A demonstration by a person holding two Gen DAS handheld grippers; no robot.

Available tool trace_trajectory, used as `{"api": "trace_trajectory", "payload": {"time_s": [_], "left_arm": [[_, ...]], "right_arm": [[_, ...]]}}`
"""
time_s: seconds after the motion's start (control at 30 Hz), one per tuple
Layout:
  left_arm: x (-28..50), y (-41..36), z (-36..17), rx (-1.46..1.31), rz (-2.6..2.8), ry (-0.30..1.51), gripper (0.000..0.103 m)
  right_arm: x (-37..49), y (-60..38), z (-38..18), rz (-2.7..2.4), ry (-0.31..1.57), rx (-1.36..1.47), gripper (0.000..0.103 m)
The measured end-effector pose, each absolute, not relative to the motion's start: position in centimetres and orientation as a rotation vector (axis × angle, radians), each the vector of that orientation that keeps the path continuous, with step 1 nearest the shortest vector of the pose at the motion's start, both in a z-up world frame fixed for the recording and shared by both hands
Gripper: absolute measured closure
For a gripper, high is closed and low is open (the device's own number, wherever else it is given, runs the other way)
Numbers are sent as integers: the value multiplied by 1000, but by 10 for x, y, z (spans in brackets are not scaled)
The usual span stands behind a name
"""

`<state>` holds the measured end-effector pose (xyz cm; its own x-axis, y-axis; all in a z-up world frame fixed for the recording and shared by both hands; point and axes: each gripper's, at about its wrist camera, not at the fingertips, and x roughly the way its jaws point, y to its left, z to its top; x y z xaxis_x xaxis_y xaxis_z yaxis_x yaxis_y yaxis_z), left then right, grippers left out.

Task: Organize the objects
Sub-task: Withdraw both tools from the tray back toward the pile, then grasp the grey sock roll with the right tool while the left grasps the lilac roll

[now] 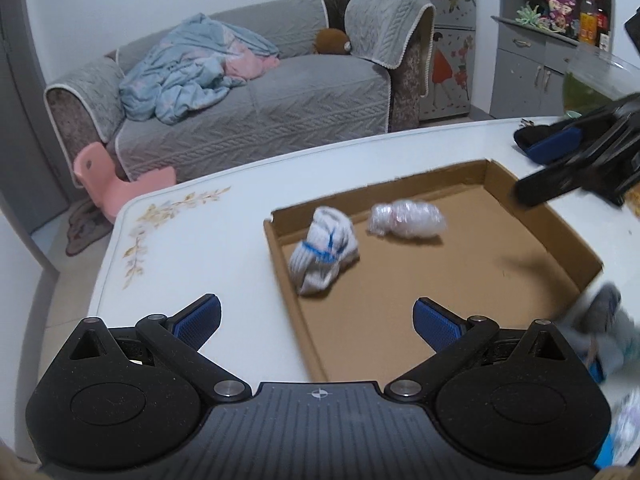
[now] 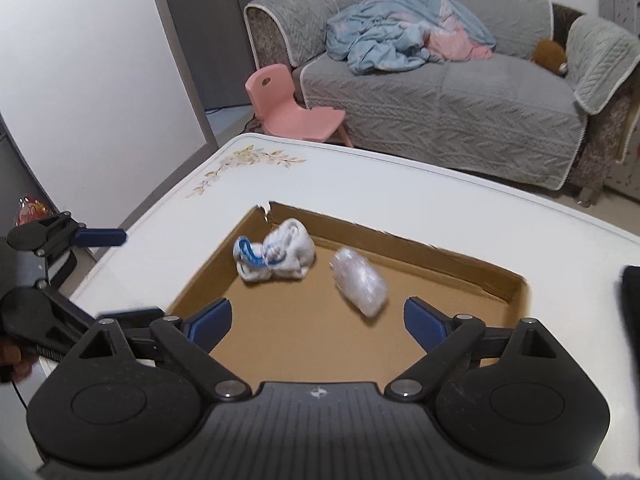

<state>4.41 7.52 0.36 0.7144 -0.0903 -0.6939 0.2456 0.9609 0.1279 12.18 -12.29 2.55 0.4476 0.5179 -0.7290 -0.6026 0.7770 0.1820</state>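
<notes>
A shallow cardboard tray lies on the white table. In it are a white rolled sock pair with blue stripes and a pale pink-white rolled pair. My left gripper is open and empty over the tray's near left edge; it also shows at the left of the right wrist view. My right gripper is open and empty above the tray; it shows at the right of the left wrist view. A grey sock bundle lies blurred outside the tray's right side.
The white table has a floral print at its corner. A dark item lies on the table behind the tray. Beyond the table are a grey sofa, a pink child's chair and a grey cabinet.
</notes>
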Motion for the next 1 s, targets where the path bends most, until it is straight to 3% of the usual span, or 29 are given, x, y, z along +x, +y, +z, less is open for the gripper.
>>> {"api": "trace_trajectory", "payload": {"time_s": [0.23, 0.6, 0.83, 1.0], "left_arm": [[-6, 106, -36, 200, -201, 753, 1], [-35, 124, -78, 71, -167, 784, 1], [-27, 115, -89, 82, -170, 794, 1], [-19, 113, -96, 91, -191, 801, 1]], "right_arm": [[69, -184, 13, 632, 833, -91, 3], [39, -210, -54, 492, 891, -53, 3], [47, -205, -69, 500, 905, -34, 5], [52, -212, -74, 489, 920, 3, 12]]}}
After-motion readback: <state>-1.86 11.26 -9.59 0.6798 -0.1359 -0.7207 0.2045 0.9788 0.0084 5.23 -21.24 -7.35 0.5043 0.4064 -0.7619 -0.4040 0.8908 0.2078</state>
